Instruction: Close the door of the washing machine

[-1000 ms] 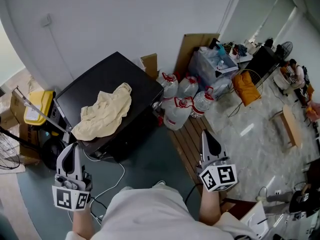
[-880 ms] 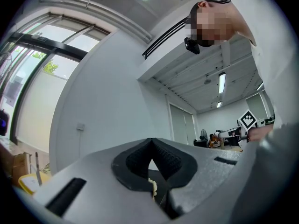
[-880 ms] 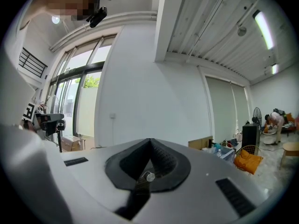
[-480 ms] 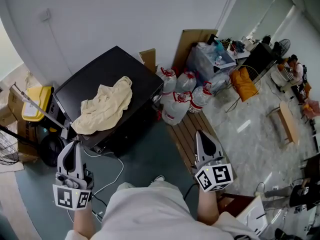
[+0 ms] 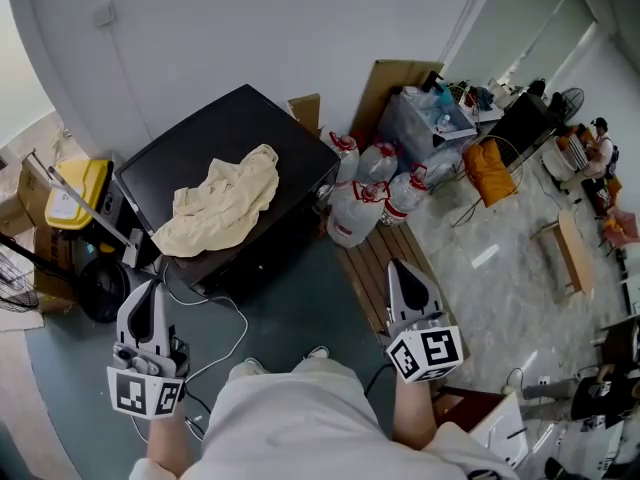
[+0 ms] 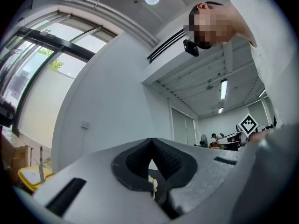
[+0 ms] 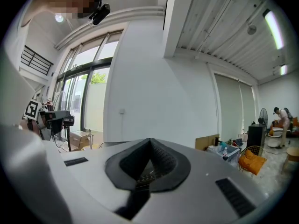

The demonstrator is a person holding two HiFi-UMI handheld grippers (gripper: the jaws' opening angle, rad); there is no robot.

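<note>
Standing at about eleven o'clock from the person, a black washing machine [image 5: 200, 148] sits close to the white wall. Its visible side is dark and in shadow, and the door cannot be made out on it. A cluster of large clear water bottles with red caps [image 5: 375, 193] stands at one o'clock, just beside the machine's right corner, at the far end of a slatted wooden pallet [image 5: 375, 273]. A crumpled cream cloth [image 5: 225, 203] lies on the machine's lid, draped toward its near edge. A yellow container [image 5: 75, 190] sits at ten o'clock, left of the machine. The left gripper [image 5: 150, 290], at seven o'clock, points toward the machine, well short of it, with its jaws closed and nothing held. The right gripper [image 5: 403, 271], at five o'clock, is over the pallet, with its jaws likewise together and empty.
</note>
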